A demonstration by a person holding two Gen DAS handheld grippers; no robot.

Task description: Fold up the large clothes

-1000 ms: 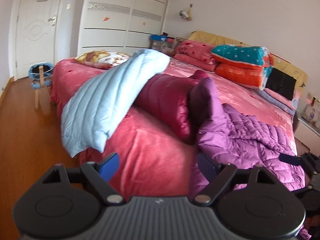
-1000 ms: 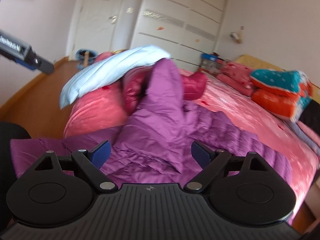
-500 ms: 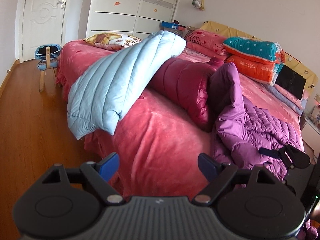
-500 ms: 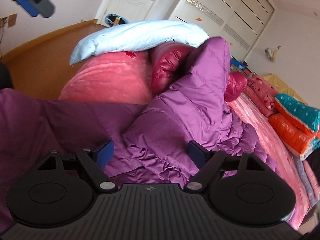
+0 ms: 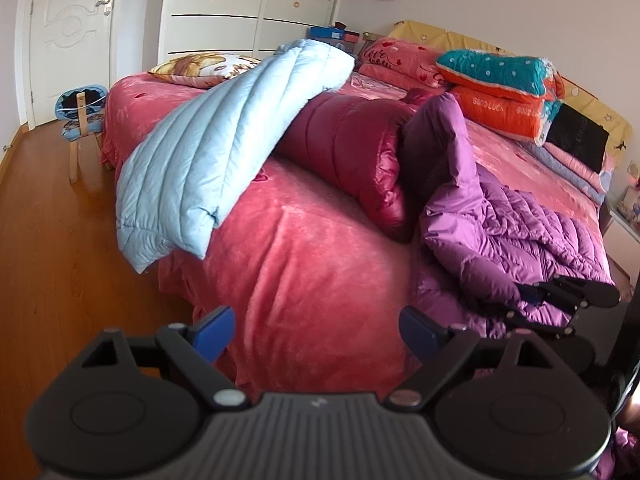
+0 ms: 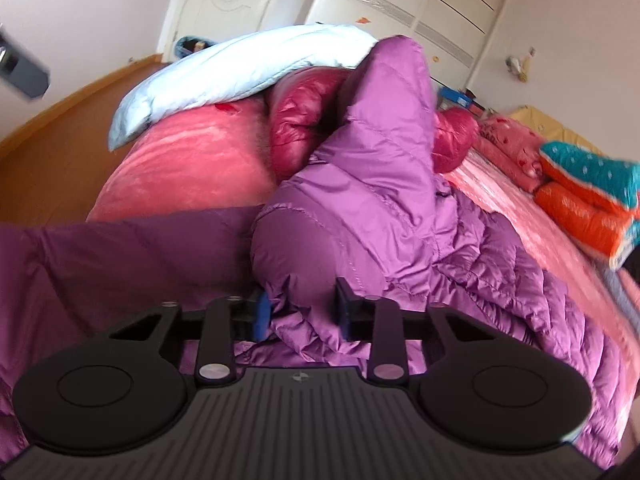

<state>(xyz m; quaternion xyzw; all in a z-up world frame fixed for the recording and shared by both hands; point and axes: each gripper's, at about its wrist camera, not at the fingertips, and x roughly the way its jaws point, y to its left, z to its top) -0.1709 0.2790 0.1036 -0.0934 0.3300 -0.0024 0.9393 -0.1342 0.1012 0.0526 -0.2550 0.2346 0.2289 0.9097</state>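
Purple down jacket (image 6: 400, 208) lies bunched at the bed's near edge, at 3 o'clock in your left view, one sleeve standing up. Your right gripper (image 6: 302, 310) is pinched on a fold of it at 6 o'clock. Left gripper (image 5: 316, 326) hangs wide open over bare pink bedspread (image 5: 304, 248), gripping nothing. Risk: slick puffy fabric, shallow bite, so a hard pull could slip it free. The sleeve leans on the maroon jacket (image 5: 348, 140); dragging may pull that and the blue quilted coat (image 5: 224, 136) along. No containers in sight.
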